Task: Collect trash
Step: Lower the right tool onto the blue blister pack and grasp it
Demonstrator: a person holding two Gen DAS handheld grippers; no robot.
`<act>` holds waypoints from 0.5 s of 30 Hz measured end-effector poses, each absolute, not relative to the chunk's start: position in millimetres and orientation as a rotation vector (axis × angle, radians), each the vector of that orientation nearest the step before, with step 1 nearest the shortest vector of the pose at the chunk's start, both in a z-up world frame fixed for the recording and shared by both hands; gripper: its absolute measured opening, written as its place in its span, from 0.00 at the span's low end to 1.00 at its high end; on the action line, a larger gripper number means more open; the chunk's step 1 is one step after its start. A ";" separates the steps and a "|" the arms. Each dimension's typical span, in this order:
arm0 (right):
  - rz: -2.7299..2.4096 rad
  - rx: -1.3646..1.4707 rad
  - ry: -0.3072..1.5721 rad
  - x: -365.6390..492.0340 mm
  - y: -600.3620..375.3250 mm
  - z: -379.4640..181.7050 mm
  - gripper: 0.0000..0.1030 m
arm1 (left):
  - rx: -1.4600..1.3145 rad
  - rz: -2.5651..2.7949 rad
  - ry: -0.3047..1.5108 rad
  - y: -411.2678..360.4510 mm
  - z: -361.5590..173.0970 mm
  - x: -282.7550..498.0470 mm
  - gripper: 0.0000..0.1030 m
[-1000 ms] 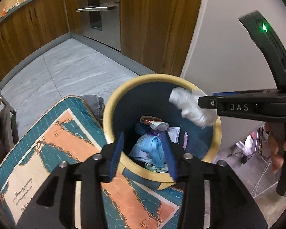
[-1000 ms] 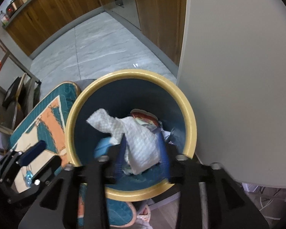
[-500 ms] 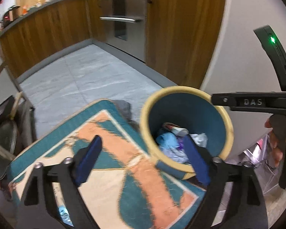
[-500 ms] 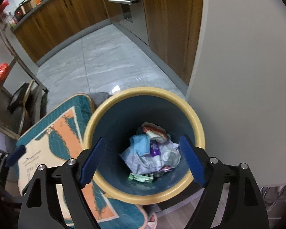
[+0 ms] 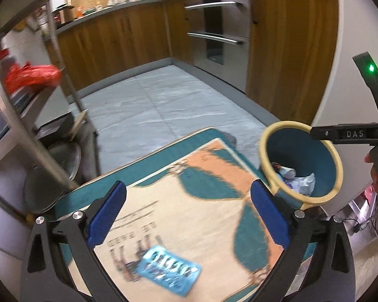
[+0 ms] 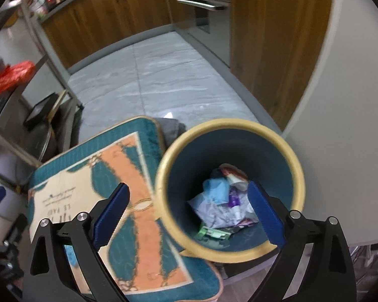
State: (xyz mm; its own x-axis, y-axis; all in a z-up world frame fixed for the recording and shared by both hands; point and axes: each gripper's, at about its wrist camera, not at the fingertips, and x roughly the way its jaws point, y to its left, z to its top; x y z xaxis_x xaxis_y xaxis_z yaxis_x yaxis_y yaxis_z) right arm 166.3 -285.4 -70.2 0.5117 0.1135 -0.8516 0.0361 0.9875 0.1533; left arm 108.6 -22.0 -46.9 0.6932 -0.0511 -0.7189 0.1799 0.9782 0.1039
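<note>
A round bin with a yellow rim (image 6: 229, 125) and blue inside holds several pieces of trash (image 6: 221, 201); it also shows in the left wrist view (image 5: 267, 138) at the right. A blue snack wrapper (image 5: 168, 269) lies on the teal and orange mat (image 5: 189, 201). My left gripper (image 5: 189, 214) is open and empty above the mat, with the wrapper just below its fingers. My right gripper (image 6: 189, 214) is open and empty above the bin's left rim.
A metal shelf rack (image 5: 37, 125) with a red bag (image 5: 30, 78) stands at the left. Wooden cabinets and an oven (image 5: 214, 32) line the back. A white rounded wall (image 6: 352, 125) is right of the bin. Grey tile floor (image 5: 163, 100) lies beyond the mat.
My right gripper opened and dropped the white paper towel into the bin. My left gripper opened, swung left away from the bin, and now hangs over the blue wrapper on the mat.
</note>
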 end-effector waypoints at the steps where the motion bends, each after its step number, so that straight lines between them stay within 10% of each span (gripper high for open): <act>1: 0.060 0.145 1.033 165.1 -276.1 -69.1 0.92 | 0.163 -0.115 0.794 -11.9 -44.8 104.4 0.94; 15: 0.254 -0.071 1.067 131.0 -140.3 -75.1 0.92 | 0.044 0.064 0.792 93.5 -34.5 65.7 0.94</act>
